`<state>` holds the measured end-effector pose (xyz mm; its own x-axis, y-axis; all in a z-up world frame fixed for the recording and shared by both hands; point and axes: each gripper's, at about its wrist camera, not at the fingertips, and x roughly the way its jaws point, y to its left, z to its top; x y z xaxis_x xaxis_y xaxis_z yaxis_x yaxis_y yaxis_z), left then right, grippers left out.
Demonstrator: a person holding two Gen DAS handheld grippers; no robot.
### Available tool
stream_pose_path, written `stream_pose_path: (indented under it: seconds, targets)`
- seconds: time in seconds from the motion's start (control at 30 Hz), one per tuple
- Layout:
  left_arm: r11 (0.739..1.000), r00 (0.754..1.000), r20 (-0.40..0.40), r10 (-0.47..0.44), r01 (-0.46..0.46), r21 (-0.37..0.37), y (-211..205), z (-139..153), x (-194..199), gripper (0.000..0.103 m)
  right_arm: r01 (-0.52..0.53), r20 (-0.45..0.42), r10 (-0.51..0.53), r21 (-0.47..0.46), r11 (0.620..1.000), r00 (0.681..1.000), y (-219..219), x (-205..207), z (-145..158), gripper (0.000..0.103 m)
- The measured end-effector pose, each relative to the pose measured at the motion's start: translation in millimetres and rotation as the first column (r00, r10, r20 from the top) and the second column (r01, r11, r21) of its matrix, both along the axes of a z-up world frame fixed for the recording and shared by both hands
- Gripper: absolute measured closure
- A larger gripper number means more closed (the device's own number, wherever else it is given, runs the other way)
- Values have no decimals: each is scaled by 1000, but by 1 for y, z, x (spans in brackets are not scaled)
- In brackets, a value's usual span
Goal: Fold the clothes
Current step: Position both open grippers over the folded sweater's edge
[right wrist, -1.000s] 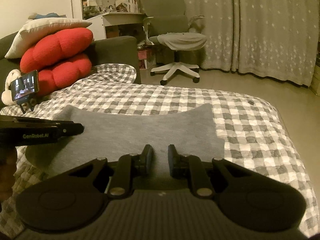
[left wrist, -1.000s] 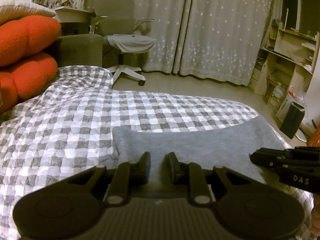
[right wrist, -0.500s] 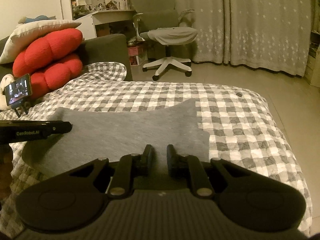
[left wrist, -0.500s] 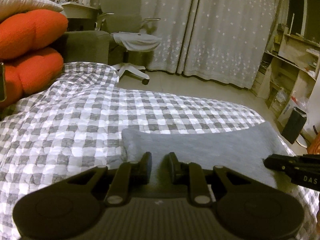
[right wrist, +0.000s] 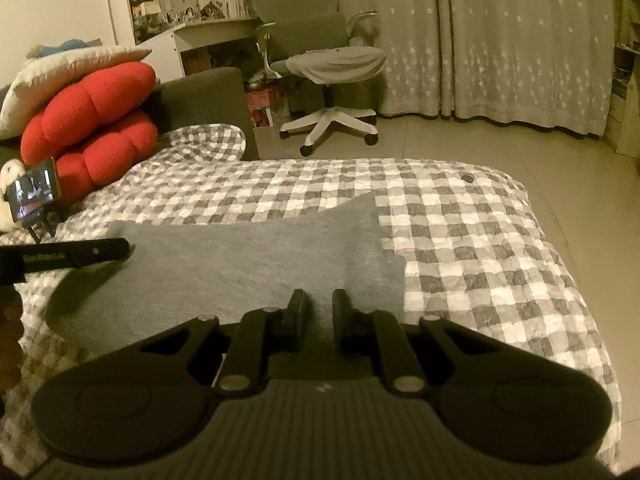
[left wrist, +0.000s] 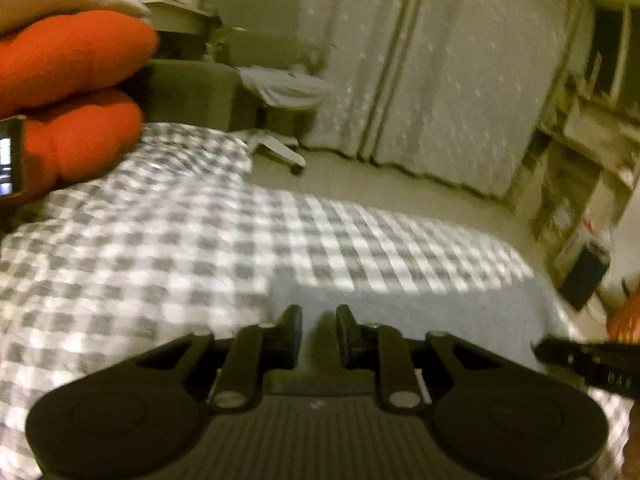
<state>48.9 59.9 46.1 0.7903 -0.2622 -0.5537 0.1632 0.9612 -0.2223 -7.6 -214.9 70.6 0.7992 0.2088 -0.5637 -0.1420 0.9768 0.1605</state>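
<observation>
A grey folded garment [right wrist: 256, 260] lies flat on the checked bed cover [right wrist: 460, 232]; it also shows in the left wrist view [left wrist: 420, 308], blurred. My left gripper [left wrist: 319, 320] hovers over the garment's left end with a small gap between its fingers and nothing in it. My right gripper [right wrist: 319, 304] hovers over the garment's right part, also slightly open and empty. The left gripper shows at the left edge of the right wrist view [right wrist: 76, 256], the right gripper at the right edge of the left wrist view [left wrist: 588, 360].
Red cushions [right wrist: 92, 128] and a pale pillow [right wrist: 68, 68] are stacked at the bed's far left, with a phone on a stand [right wrist: 34, 194] beside them. An office chair [right wrist: 328, 76], a desk [right wrist: 208, 36], curtains [right wrist: 520, 40] and shelves [left wrist: 580, 168] stand beyond the bed.
Both grippers have drawn back and risen a little from the garment. The left wrist view has swung left and is motion-blurred. The garment has not moved.
</observation>
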Motion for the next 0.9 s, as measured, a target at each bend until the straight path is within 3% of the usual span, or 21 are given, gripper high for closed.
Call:
stream_pose_path:
  seconds: [0.03, 0.23, 0.37, 0.57, 0.6, 0.63, 0.73, 0.9]
  targets:
    - [1000, 1000, 0, 10, -10, -9, 4, 1, 2, 68, 3, 9, -3, 8, 1000, 1000, -4, 0, 3, 83]
    - [996, 998, -5, 69, -69, -64, 27, 5, 14, 62, 104, 24, -108, 138, 985, 994, -43, 11, 16, 66]
    - [997, 998, -6, 60, -60, -44, 20, -1, 19, 60, 88, 5, -90, 178, 980, 996, -45, 20, 12, 61]
    - [999, 999, 21, 27, -27, -22, 11, -6, 25, 60, 47, -28, -43, 150, 988, 999, -28, 36, 2, 59]
    - [1000, 999, 33, 14, -14, -3, 8, -6, 23, 75, 45, -32, -41, 140, 989, 999, -27, 36, 0, 59]
    - [1000, 999, 50, -1, 0, 18, 5, -4, 22, 85, 41, -36, -37, 129, 991, 999, -24, 36, -1, 66]
    - [997, 994, 100, -41, 34, 69, -4, 1, 16, 92, 36, -17, -34, 125, 991, 999, -22, 31, 1, 86]
    - [999, 984, 172, -40, 34, 33, -4, 13, 9, 93, 83, 53, -92, 139, 987, 994, -24, 14, 12, 91]
